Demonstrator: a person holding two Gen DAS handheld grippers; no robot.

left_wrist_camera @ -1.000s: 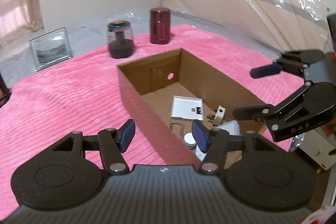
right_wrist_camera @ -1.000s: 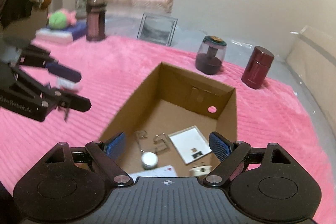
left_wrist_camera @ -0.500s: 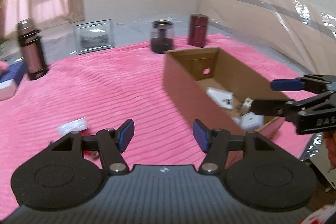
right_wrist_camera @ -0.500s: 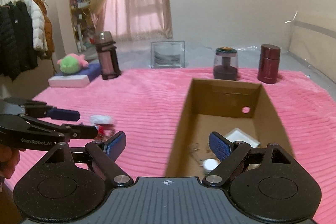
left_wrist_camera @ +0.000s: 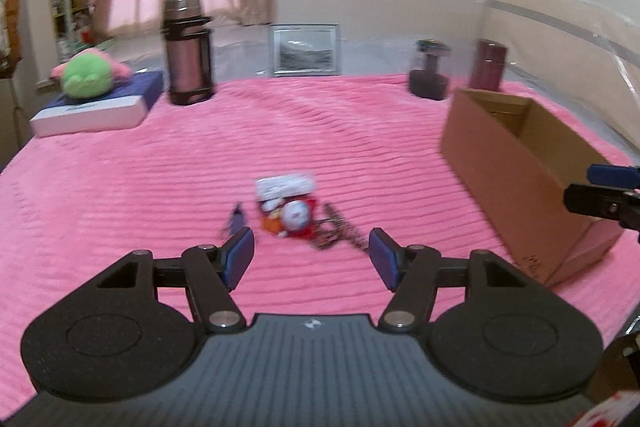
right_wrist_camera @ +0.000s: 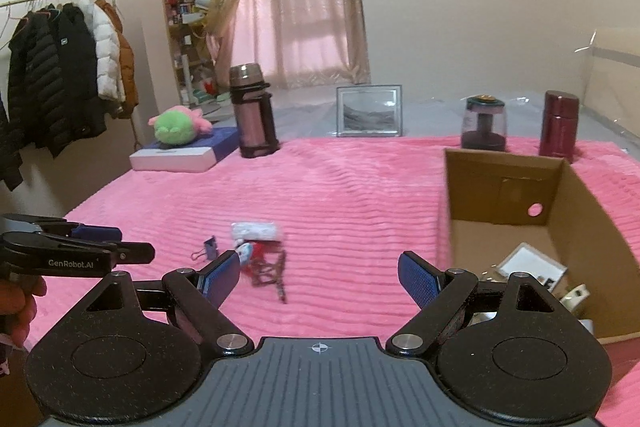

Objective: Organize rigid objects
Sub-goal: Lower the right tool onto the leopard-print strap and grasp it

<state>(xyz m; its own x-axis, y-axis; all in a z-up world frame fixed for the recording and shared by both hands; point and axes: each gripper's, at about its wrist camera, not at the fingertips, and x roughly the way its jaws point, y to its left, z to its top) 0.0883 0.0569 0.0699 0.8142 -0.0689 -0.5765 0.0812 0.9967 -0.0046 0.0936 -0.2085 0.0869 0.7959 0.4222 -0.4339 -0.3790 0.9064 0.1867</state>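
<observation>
The left hand-held gripper (left_wrist_camera: 311, 254) hovers over the pink blanket (left_wrist_camera: 168, 187), its jaws apart, just been opening, nothing between them; just ahead lie a blurred white packet (left_wrist_camera: 285, 185), a small red-and-white toy (left_wrist_camera: 294, 217), a binder clip (left_wrist_camera: 234, 219) and a dark chain (left_wrist_camera: 334, 229); the cardboard box (left_wrist_camera: 516, 171) stands off to the right, the right hand-held gripper's fingertips (left_wrist_camera: 600, 187) beside it.

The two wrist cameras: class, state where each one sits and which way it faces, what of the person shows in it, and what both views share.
Left wrist: sits on the left claw, looking forward and down over the pink blanket at the small clutter; the right claw's tips enter at the right edge.
Right wrist: sits on the right claw, facing the same clutter; the left claw and a hand show at left.
Shared: cardboard box, flask, picture frame.
</observation>
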